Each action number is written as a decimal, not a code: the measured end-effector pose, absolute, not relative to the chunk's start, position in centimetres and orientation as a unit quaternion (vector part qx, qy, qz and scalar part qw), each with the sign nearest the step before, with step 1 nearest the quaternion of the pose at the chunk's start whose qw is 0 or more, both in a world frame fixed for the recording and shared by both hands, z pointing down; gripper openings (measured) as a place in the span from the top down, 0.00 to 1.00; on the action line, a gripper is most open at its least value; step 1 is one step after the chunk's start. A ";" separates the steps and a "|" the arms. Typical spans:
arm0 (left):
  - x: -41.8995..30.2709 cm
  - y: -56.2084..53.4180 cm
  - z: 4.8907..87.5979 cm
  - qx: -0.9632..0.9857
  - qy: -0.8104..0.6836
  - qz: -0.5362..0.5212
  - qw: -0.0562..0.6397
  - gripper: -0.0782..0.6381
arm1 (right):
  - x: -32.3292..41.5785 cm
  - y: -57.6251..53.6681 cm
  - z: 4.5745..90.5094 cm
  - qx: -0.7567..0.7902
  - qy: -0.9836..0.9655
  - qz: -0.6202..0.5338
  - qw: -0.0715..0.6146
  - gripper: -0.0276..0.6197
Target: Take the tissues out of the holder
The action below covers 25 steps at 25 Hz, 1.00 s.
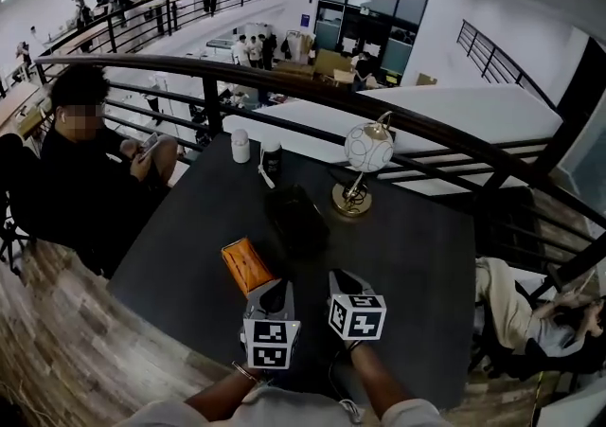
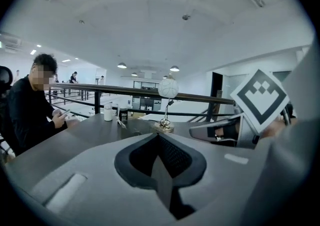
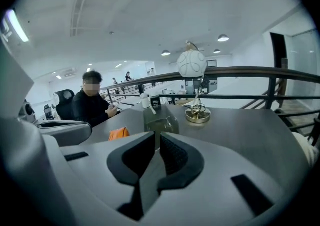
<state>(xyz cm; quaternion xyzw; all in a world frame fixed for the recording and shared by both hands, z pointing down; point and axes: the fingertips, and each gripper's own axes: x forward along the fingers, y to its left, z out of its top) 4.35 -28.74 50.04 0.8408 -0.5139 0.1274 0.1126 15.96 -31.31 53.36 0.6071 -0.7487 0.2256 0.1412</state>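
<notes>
The tissue holder (image 1: 295,217) is a dark box in the middle of the black table (image 1: 417,255); in the right gripper view the holder (image 3: 161,122) looks see-through and stands straight ahead of the jaws. An orange pack (image 1: 246,264) lies just left of it, also seen as the orange pack (image 3: 119,133). My left gripper (image 1: 273,291) hovers beside the pack near the front edge, and in its own view the left gripper (image 2: 159,139) has its pads together and holds nothing. My right gripper (image 1: 343,279) is short of the holder; the right gripper (image 3: 157,142) shows a narrow slit between its pads with nothing in it.
A globe lamp (image 1: 365,162) on a brass base stands behind the holder on the right. Two small bottles (image 1: 256,152) sit at the far edge by the railing (image 1: 284,80). A person (image 1: 90,179) sits at the table's left side. Another person sits at the lower right.
</notes>
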 end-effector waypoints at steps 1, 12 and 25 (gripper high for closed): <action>5.1 -28.7 50.0 0.845 -0.507 0.128 0.112 0.88 | 16.7 -30.8 53.4 0.615 -0.743 0.228 0.137 0.90; 8.5 -28.3 51.0 0.865 -0.468 0.136 0.118 0.88 | 20.9 -27.7 54.4 0.664 -0.696 0.244 0.120 0.94; 7.9 -28.6 50.5 0.854 -0.488 0.129 0.122 0.88 | 19.4 -28.1 53.9 0.647 -0.713 0.242 0.119 0.94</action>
